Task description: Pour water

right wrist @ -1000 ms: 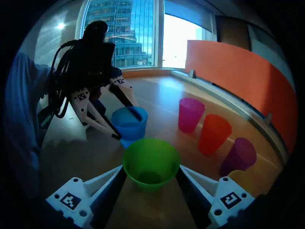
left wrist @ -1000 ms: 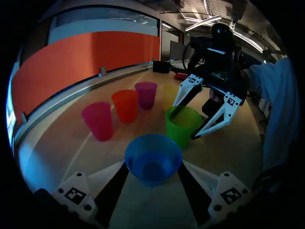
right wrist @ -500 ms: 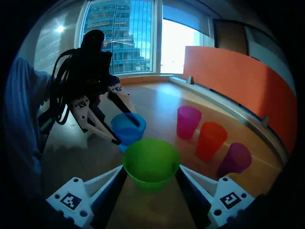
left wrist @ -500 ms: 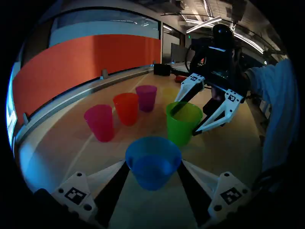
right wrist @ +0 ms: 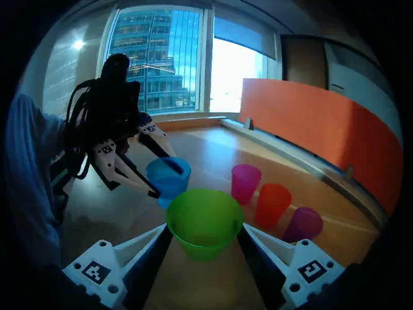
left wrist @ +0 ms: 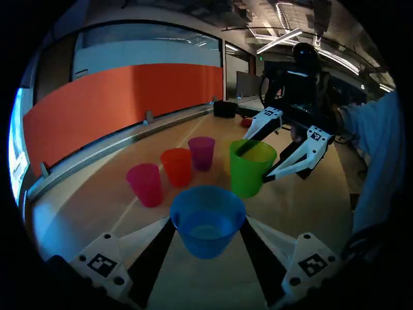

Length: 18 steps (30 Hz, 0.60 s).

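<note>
Left gripper view: blue cup (left wrist: 207,222), green cup (left wrist: 251,168) gripped

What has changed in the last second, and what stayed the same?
The left claw raised the blue cup higher above the table, and the right claw raised the green cup likewise. Both stay shut on their cups. The pink cup, orange cup and purple cup stayed in their row.

Cups (left wrist: 208,227) x6, grippers (right wrist: 205,227) x2, 1 pers (left wrist: 377,155)
</note>
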Each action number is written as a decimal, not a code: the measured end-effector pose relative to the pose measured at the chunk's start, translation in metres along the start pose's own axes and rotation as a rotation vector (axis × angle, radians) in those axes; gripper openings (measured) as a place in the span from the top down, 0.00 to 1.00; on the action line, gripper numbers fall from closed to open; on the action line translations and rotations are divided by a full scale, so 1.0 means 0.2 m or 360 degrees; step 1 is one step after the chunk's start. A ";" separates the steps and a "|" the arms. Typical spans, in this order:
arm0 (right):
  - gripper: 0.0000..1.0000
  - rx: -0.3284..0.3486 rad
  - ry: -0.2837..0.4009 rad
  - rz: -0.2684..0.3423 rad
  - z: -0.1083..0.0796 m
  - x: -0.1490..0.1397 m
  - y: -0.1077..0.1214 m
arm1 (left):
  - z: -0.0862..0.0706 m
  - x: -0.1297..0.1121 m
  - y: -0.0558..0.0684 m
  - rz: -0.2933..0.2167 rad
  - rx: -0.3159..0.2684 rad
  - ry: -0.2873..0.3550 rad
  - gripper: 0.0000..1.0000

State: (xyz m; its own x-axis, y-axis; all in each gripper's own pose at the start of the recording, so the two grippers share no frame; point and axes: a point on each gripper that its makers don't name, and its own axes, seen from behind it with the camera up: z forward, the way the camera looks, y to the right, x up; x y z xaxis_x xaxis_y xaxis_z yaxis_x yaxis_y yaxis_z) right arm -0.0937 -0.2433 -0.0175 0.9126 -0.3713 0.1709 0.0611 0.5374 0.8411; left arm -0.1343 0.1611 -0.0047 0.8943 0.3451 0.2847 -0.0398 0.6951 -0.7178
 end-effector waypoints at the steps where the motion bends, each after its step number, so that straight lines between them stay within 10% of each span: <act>1: 0.11 -0.0006 0.0012 0.0000 -0.01 0.02 0.00 | -0.01 0.01 0.00 -0.0001 0.0008 0.0009 0.15; 18: 0.11 -0.0105 0.0192 0.0028 -0.17 0.28 0.02 | -0.12 0.27 -0.03 -0.0025 0.0139 0.0201 0.14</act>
State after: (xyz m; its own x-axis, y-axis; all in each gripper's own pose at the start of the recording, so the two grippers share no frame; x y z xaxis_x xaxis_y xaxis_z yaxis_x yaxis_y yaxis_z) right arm -0.0295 -0.2358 -0.0221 0.9556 -0.2695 0.1192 0.0673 0.5932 0.8022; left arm -0.0745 0.1601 -0.0006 0.9438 0.2559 0.2093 -0.0594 0.7540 -0.6542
